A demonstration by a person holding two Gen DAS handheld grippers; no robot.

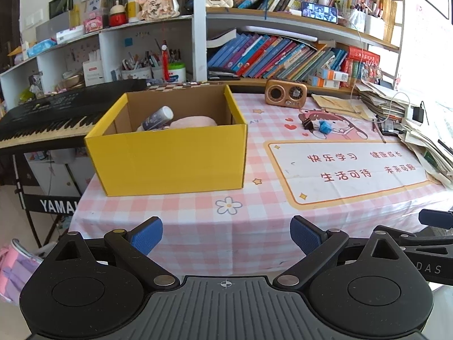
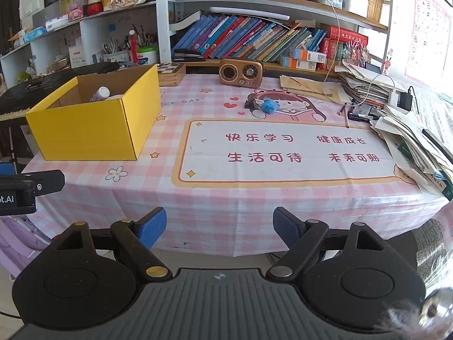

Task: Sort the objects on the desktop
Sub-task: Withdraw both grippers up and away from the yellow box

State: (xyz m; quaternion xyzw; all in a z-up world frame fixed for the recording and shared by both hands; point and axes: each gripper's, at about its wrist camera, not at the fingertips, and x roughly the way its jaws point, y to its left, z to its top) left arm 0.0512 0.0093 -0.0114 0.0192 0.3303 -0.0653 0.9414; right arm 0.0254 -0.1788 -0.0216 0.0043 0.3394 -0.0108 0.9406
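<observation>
A yellow cardboard box stands on the left of the pink checked tablecloth. Inside it lie a white bottle and a pink soft item. Farther back on the cloth sit a small black clip and a blue crumpled ball, side by side. My left gripper hangs open before the table's near edge, nothing between its blue pads. My right gripper is open there too, empty.
A brown retro radio stands at the back. Stacks of papers and books crowd the right edge, with pens and a charger. A black keyboard sits left of the table. Shelves of books rise behind.
</observation>
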